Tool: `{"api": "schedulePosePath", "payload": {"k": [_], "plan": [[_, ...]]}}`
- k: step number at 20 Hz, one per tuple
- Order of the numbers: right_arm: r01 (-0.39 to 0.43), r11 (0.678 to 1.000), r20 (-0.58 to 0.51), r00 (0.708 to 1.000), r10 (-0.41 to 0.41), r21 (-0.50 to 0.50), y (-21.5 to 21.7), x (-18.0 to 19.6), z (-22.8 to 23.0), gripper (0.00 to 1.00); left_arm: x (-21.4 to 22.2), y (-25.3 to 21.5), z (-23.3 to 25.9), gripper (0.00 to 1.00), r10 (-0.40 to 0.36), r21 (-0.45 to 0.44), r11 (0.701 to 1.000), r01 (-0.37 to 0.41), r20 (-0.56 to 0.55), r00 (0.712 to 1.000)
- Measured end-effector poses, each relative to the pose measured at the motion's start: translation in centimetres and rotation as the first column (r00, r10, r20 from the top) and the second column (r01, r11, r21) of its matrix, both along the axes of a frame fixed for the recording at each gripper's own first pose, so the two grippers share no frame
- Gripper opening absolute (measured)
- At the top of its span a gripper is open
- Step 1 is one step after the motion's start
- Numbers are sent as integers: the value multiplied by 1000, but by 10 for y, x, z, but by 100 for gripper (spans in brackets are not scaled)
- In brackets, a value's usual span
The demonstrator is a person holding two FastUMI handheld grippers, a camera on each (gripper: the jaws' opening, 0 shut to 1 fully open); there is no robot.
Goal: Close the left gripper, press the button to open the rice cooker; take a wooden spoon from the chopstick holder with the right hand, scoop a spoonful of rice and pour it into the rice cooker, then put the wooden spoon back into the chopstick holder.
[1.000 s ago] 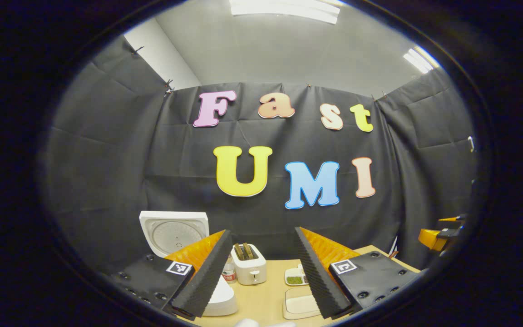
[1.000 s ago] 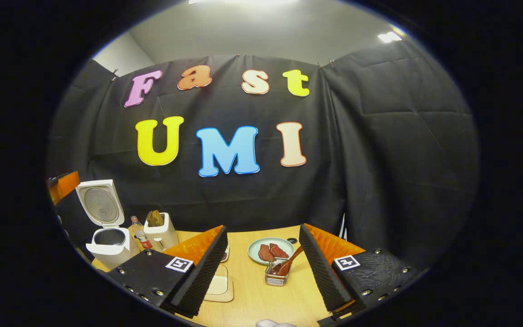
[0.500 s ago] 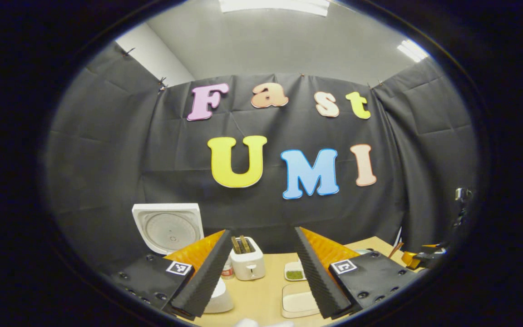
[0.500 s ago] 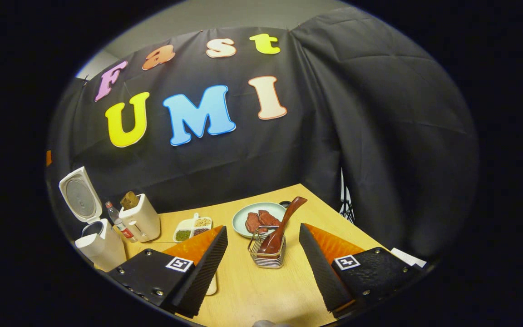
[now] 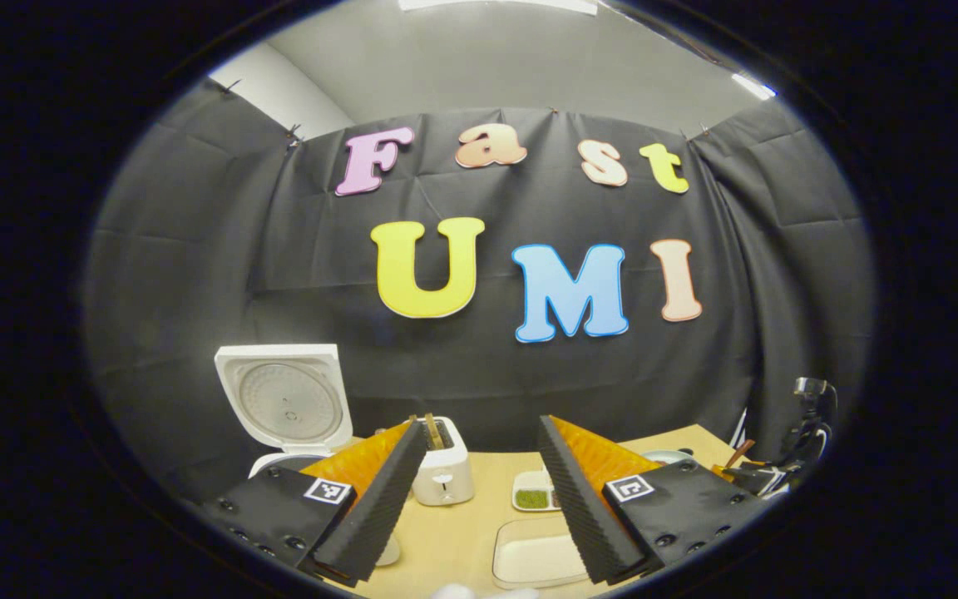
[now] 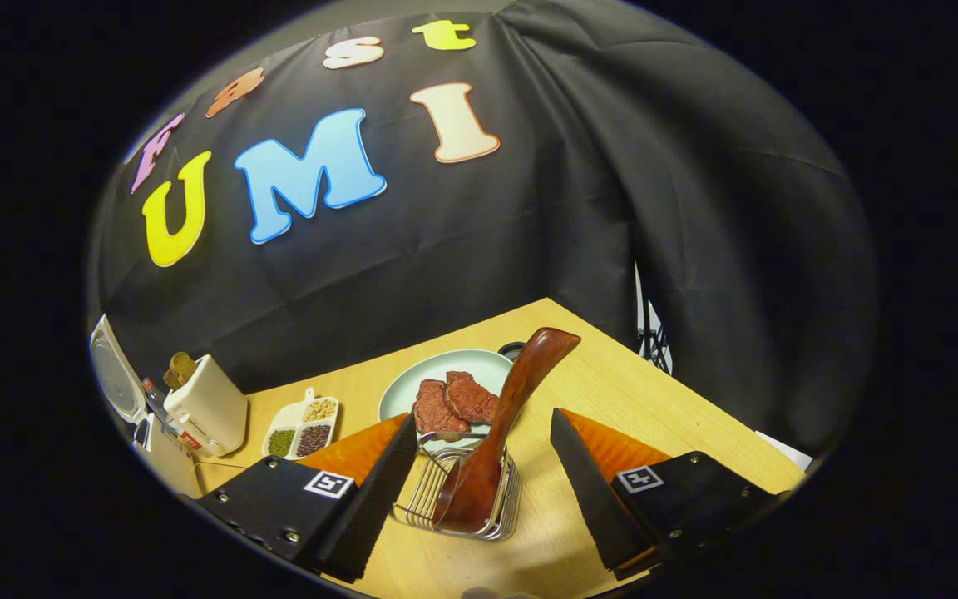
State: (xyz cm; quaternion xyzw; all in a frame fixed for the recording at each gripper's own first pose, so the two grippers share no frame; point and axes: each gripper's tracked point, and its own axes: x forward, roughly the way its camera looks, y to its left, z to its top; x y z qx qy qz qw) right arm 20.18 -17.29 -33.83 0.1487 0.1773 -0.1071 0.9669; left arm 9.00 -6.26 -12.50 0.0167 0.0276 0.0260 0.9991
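One wooden spoon (image 6: 502, 424) upright in chopstick holder (image 6: 462, 495), rice cooker (image 5: 289, 416) lid raised, contents unclear

My left gripper (image 5: 475, 491): two wedge-shaped fingers with ribbed inner faces, each on a flat black plate studded with small round screws and carrying a square black-and-white marker tag. My right gripper (image 6: 479, 491): same build, same tags, dark screws along plate edges.

The table (image 6: 654, 416) carries a wire holder (image 6: 462, 499) near centre. A plate (image 6: 400, 395) sits at its 12 o'clock, a toaster (image 6: 209, 408) and sectioned dish (image 6: 300, 428) at 10 o'clock.
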Motion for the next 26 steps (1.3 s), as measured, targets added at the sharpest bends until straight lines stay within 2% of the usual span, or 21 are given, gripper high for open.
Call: {"api": "schedulePosePath", "payload": {"k": [4, 6, 11, 12, 13, 14, 16, 17, 18, 22, 26], "plan": [[15, 999, 4, 1000, -15, 31, -13, 37, -10, 99, 18, -8, -16, 95, 20, 40, 999, -19, -23, 1000], [32, 996, -3, 999, -32, 78, -18, 49, -13, 99, 22, -14, -19, 96, 21, 46, 999, -20, -28, 999], [20, 991, -4, 1000, -20, 131, -19, 57, -13, 97, 20, -15, -15, 98, 18, 68, 998, -17, -13, 1000], [24, 991, -12, 1000, -23, 132, -21, 56, -13, 90, 22, -20, -15, 98, 11, 73, 997, -10, -11, 1000], [29, 991, -25, 999, -26, 130, -24, 55, -16, 79, 25, -25, -14, 96, 8, 76, 997, -7, -13, 1000], [45, 991, -28, 999, -42, 130, -28, 51, -13, 60, 26, -29, -17, 98, 6, 80, 997, -4, -19, 1000], [-3, 987, -20, 1000, 6, 162, -15, 54, -13, 22, 25, -27, -15, 99, 4, 77, 997, -3, -12, 1000], [2, 986, -19, 1000, 1, 164, -14, 51, -13, 22, 26, -26, -14, 99, 4, 77, 997, -3, -10, 1000], [-5, 986, -18, 1000, 8, 165, -15, 52, -13, 17, 25, -25, -13, 99, 4, 80, 997, -3, -11, 1000], [4, 989, -19, 1000, -1, 145, -14, 51, -8, 17, 20, -18, -10, 99, 8, 84, 996, -7, -5, 1000], [-9, 997, 17, 1000, 7, 77, -9, 46, 24, 17, 13, -3, -5, 99, 26, 84, 996, -27, 7, 1000]]}}
